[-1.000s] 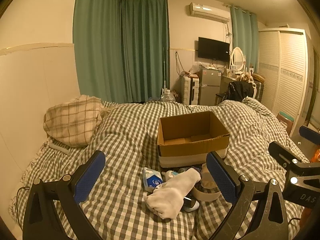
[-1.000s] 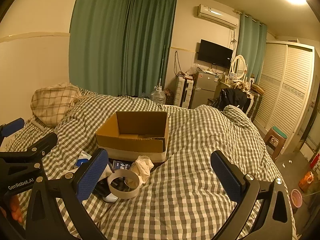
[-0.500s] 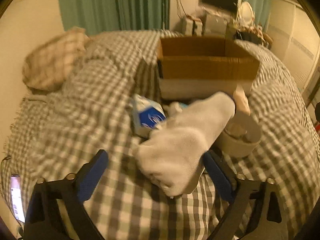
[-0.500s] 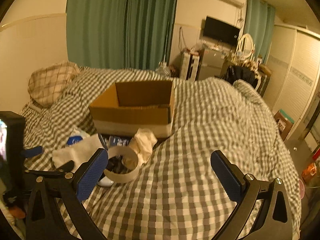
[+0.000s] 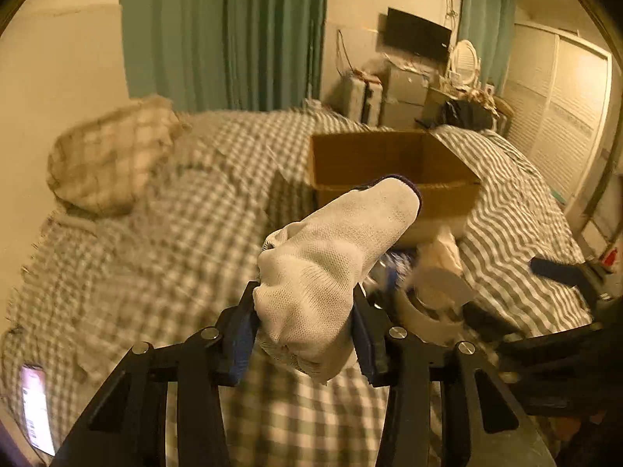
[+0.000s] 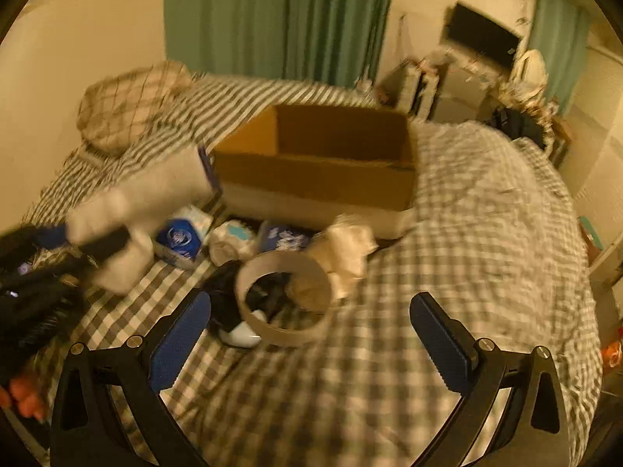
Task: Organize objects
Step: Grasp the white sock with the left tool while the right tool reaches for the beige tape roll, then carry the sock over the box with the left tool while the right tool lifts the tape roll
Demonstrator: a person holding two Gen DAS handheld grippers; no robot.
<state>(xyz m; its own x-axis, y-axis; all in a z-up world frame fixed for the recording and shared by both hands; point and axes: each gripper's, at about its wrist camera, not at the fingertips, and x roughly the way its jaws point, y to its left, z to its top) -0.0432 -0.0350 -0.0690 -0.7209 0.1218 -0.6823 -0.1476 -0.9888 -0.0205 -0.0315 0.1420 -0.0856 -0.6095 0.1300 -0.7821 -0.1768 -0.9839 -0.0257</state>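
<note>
My left gripper is shut on a white sock and holds it lifted above the checked bed, in front of the open cardboard box. In the right wrist view the sock hangs at the left, beside the box. My right gripper is open and empty, just above a roll of tape. A blue-and-white packet, a crumpled cloth and a dark item lie in front of the box.
A checked pillow lies at the left of the bed. A phone lies at the lower left edge. Green curtains, a TV and a wardrobe stand behind the bed.
My left gripper closed on the sock and lifted it off the pile. My right gripper moved down and closer to the tape roll.
</note>
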